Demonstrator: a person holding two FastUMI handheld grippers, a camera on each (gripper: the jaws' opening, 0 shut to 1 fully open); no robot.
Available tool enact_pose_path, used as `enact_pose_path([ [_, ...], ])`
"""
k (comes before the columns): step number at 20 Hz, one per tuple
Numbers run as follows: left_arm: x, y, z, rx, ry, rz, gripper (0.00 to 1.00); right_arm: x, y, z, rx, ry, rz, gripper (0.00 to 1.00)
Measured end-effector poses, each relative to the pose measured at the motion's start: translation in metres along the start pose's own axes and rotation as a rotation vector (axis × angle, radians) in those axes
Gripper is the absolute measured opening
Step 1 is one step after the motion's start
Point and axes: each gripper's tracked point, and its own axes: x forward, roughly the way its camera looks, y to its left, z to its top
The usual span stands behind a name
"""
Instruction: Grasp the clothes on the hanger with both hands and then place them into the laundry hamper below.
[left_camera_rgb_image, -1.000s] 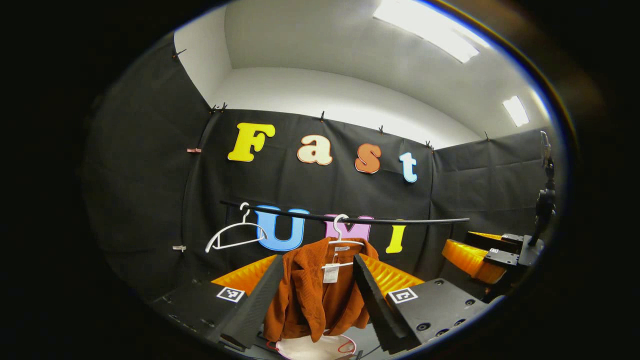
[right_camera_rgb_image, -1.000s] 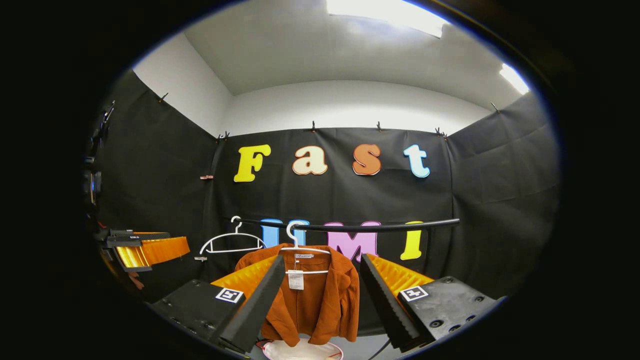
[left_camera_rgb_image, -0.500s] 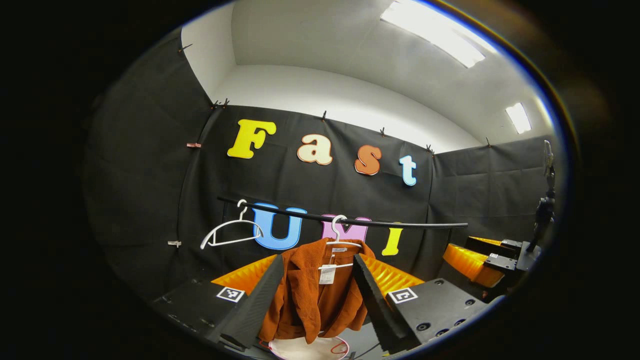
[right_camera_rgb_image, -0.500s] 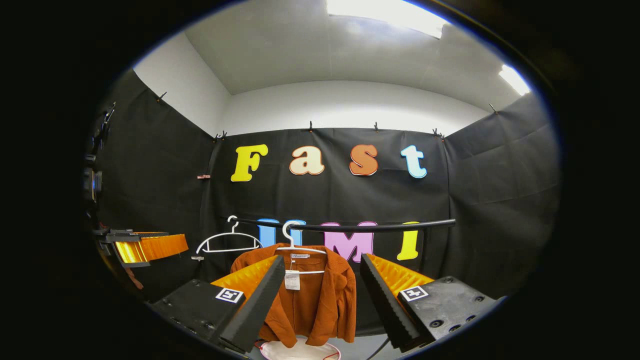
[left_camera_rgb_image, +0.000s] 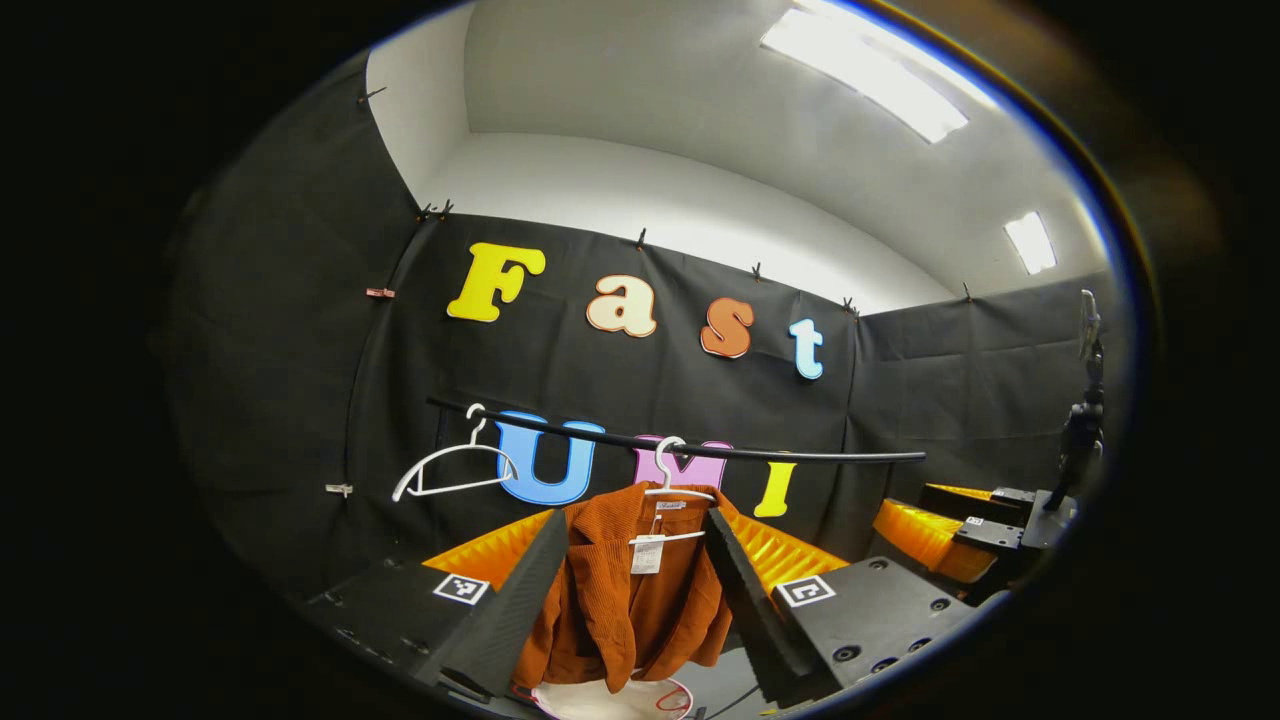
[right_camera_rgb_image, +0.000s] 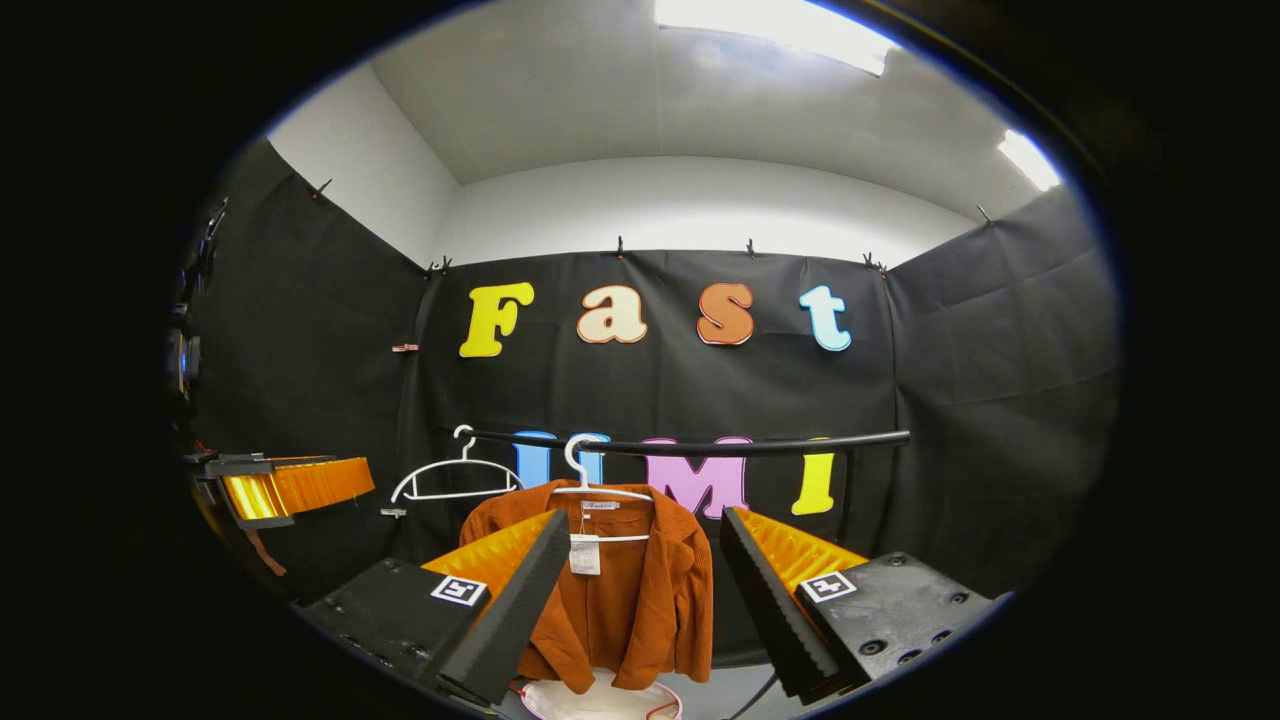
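A rust-orange corduroy jacket (left_camera_rgb_image: 620, 590) (right_camera_rgb_image: 620, 600) hangs on a white hanger (left_camera_rgb_image: 668, 478) (right_camera_rgb_image: 590, 485) from a black rail (left_camera_rgb_image: 700, 442) (right_camera_rgb_image: 720, 446). Below it sits the white laundry hamper (left_camera_rgb_image: 610, 700) (right_camera_rgb_image: 600, 700), of which I see just the rim. My left gripper (left_camera_rgb_image: 630, 590) is open, some way short of the jacket, which shows between its fingers. My right gripper (right_camera_rgb_image: 640, 590) is open too, also at a distance, with the jacket framed between its fingers. The right gripper (left_camera_rgb_image: 950, 530) appears at the right of the left gripper view; the left gripper (right_camera_rgb_image: 290, 485) appears at the left of the right gripper view.
A bare white hanger (left_camera_rgb_image: 450, 470) (right_camera_rgb_image: 450, 482) hangs further left on the same rail. Black cloth walls close the booth behind and on both sides. A dark stand (left_camera_rgb_image: 1085, 420) rises at the far right.
Both views have drifted slightly: the jacket sits a little lower and further left between the left gripper's fingers. Both grippers stay open and nothing has been grasped.
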Motion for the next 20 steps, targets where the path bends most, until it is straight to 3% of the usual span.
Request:
enact_pose_path([
  [9, 0.001, 0.013, -0.015, -0.015, 0.047, -0.012, 0.88, -0.003, 0.007, -0.009, -0.006, 0.016, -0.023, 0.97],
  [20, 0.009, 0.028, -0.03, -0.025, 0.093, -0.084, 0.89, -0.009, 0.026, -0.035, -0.011, 0.068, -0.079, 0.97],
])
